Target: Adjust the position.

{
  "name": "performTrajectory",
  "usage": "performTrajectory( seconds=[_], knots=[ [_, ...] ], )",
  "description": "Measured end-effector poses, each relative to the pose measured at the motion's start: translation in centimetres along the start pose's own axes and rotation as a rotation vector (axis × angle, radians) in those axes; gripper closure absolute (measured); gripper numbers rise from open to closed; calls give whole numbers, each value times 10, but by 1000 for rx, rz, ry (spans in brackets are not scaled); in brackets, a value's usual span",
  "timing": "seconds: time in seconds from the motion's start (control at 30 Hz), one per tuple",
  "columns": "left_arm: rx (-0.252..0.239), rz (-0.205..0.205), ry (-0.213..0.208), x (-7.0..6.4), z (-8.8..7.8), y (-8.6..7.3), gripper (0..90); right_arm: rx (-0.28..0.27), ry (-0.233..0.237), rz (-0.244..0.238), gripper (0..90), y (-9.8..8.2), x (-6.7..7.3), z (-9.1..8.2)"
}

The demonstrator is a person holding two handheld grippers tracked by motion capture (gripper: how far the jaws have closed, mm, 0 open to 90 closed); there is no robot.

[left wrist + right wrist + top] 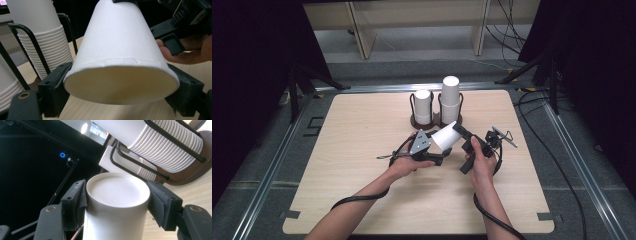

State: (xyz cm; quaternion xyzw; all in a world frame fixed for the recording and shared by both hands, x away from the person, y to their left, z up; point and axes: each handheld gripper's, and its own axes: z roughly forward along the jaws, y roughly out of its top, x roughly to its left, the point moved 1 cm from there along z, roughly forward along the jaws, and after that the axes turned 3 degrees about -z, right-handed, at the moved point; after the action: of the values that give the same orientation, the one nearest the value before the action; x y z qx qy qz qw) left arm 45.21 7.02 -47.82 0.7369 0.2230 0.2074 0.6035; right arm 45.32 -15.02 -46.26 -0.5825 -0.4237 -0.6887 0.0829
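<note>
White paper, one tapered cup (447, 135), lying tilted above the table between both grippers. Left gripper (438, 150): black jaws set on either side of the cup's wide rolled rim, pads (56, 86) pressing against it in the left gripper view, the open mouth facing that camera; no other item between them. Right gripper (464, 134): black padded jaws clamped on the cup's narrow closed end, pads (76, 203) touching its wall just under the recessed base, which faces the right gripper view's camera. The cup is thus held at both ends, off the tabletop, near the middle of the board and just in front of the holder. Each gripper is carried in a bare hand, left hand (404, 165) and right hand (482, 162), forearms entering from the near edge, black cables trailing back. Behind the cup: dark brown round-based wire cup holder (414, 120), two bays, each loaded with an upright stack of white paper cups turned base up; left stack (423, 106) shorter, right stack (450, 97) taller. Support: light wooden tabletop (362, 165) with rounded corners, on a grey floor.
</note>
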Motion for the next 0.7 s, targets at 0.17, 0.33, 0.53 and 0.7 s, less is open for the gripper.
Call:
performTrajectory(
  seconds=[0.17,0.33,0.53,0.7],
  knots=[
    [3,1,-6,0,-2,1,193,10,4,14,345,1,1,-1],
    [8,10,-10,2,-3,2,217,8,10,14,339,1,2,0],
    [-7,7,-13,3,-4,2,241,5,14,-20,331,1,1,0],
    [-8,11,-9,3,-6,3,251,5,17,-51,310,1,0,2]
  ],
)
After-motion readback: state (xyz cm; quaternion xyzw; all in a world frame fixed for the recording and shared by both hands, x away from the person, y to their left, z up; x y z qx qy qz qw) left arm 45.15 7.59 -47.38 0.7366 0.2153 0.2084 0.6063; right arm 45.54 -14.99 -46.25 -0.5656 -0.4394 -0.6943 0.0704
